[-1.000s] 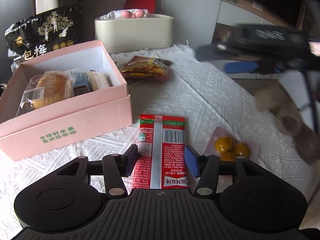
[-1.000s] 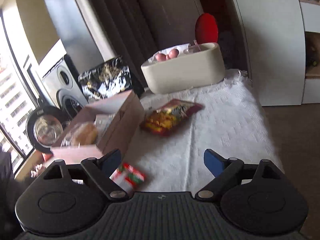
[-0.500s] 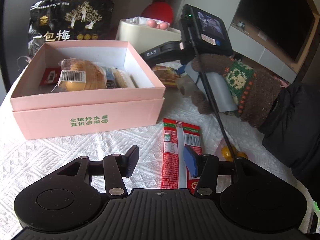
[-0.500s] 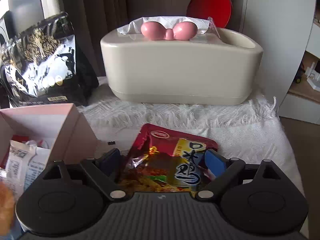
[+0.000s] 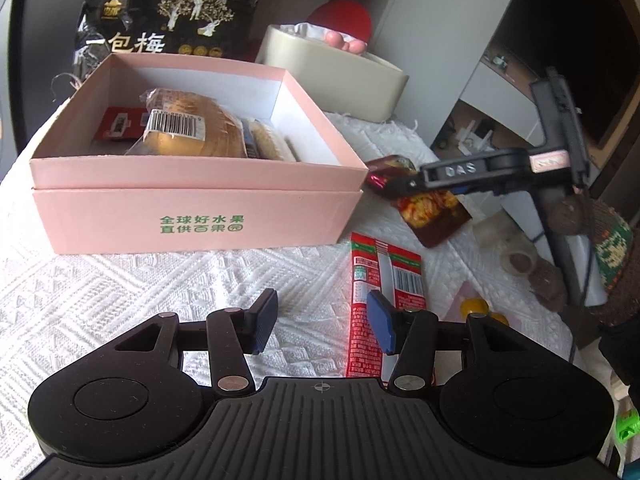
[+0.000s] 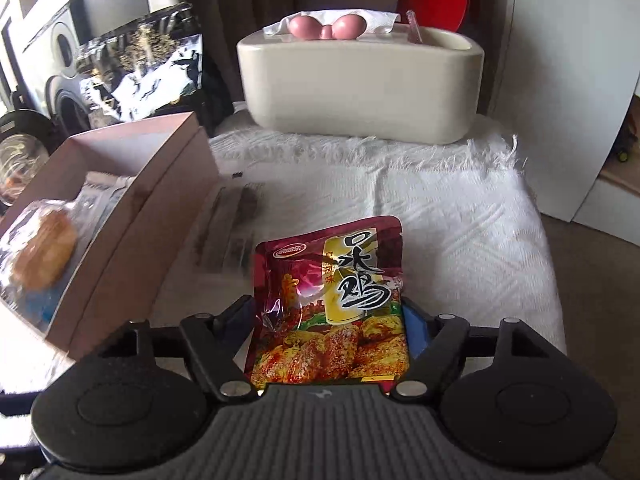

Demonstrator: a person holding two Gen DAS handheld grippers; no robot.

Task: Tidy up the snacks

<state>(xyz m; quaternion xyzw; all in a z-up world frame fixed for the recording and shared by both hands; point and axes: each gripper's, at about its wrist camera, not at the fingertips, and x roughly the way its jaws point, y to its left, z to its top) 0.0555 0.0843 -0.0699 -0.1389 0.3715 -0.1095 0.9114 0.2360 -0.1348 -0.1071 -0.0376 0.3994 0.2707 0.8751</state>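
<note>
Right gripper: jaws have just been closing, dark red chicken snack packet between them. Both pads sit against the packet's side edges, which look pinched; it reads as clamped on the packet. The packet's far end lies toward the cream tissue box at the back of the white cloth. In the left wrist view the same packet shows under the right gripper's tip, just right of the pink box's corner.

Left gripper: jaws apart, nothing between them, only bare cloth below. Its right pad overlaps the red wrapped snack bar lying flat on the cloth; contact cannot be told.

Pink box: open, left of both packets, holding a wrapped bun and other small packs. Black snack bag stands behind it. Yellow sweets pack lies right of the red bar. A gloved hand shows at right edge.
</note>
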